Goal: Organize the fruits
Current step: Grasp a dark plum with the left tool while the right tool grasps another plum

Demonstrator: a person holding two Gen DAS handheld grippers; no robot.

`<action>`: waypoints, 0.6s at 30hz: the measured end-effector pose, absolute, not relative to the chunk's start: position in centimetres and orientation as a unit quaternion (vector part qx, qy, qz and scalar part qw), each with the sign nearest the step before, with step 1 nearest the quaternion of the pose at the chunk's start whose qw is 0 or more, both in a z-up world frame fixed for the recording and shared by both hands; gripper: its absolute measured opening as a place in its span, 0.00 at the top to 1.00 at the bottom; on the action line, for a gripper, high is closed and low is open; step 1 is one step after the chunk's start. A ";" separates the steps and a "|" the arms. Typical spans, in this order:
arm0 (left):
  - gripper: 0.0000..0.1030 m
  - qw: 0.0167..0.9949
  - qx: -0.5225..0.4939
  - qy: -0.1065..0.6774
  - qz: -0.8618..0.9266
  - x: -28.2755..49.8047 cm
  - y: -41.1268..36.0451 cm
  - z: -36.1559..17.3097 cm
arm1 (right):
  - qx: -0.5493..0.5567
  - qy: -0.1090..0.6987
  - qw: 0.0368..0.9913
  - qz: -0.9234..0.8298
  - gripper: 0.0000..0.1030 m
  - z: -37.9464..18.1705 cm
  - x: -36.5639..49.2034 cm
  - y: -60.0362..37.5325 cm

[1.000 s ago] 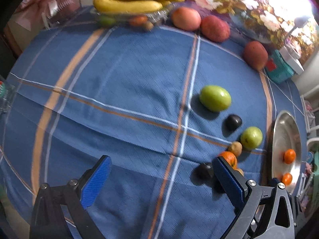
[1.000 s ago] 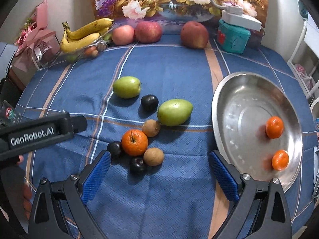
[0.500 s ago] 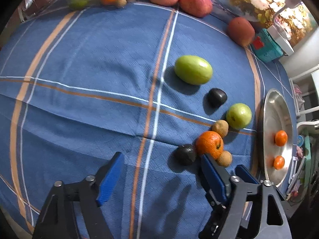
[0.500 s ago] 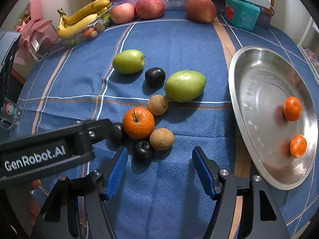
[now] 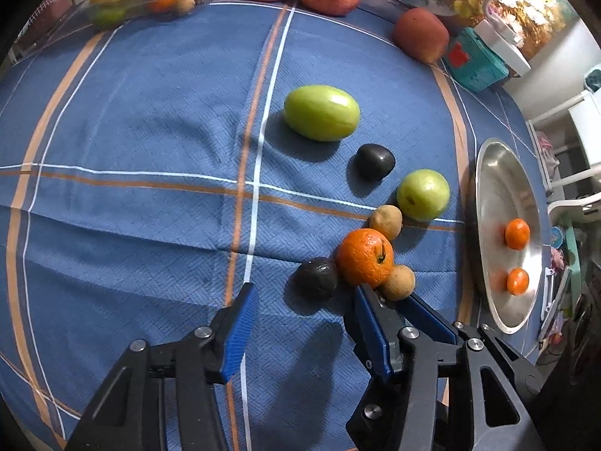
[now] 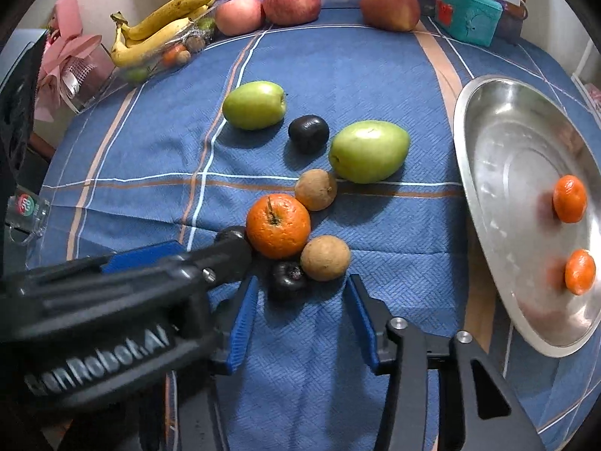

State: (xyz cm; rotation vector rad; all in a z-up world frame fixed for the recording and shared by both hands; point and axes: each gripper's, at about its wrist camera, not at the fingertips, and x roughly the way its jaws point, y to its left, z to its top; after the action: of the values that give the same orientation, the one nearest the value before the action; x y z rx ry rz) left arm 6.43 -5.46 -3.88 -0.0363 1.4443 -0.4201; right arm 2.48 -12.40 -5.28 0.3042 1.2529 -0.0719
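Note:
On the blue cloth a cluster of fruit lies together: an orange point(image 5: 365, 257) point(image 6: 278, 225), two brown kiwis point(image 6: 315, 189) point(image 6: 325, 258), and dark plums point(image 5: 316, 278) point(image 6: 288, 279). My left gripper point(image 5: 302, 315) is open, its fingers straddling the near side of a dark plum. My right gripper point(image 6: 302, 310) is open just short of another dark plum and the near kiwi. The left gripper's body crosses the right wrist view point(image 6: 112, 300). A steel plate point(image 6: 499, 143) point(image 5: 492, 188) at the right holds two tangerines point(image 6: 570, 198) point(image 6: 580, 271).
Two green fruits point(image 6: 254, 104) point(image 6: 369, 150) and one more dark plum point(image 6: 308, 132) lie farther out. Bananas point(image 6: 165, 26) on a clear tray, three red apples point(image 6: 292, 3) and a teal box point(image 6: 467, 15) line the far edge. A pink bag point(image 6: 67, 71) stands left.
Both grippers have moved forward and down toward the fruit cluster. Both sets of fingers have narrowed somewhat. No fruit has moved.

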 end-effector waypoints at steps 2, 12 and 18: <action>0.46 0.730 -0.015 0.657 -0.189 6.4 -5.8 -4.0 | 0.136 0.585 0.799 -0.033 0.57 -5.3 2.6 -12.3; 0.46 0.728 -0.012 0.657 -0.195 6.5 -4.9 -4.2 | 0.156 0.585 0.796 -0.014 0.76 -5.5 2.8 -12.3; 0.49 0.725 -0.011 0.658 -0.201 6.5 -5.0 -4.3 | 0.161 0.585 0.795 -0.007 0.77 -5.3 2.7 -12.3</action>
State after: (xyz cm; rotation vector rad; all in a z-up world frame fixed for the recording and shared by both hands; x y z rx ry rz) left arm 6.45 -5.02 -4.28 -0.0241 1.4521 -0.4432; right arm 2.71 -12.33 -5.34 0.3458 1.2573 -0.0157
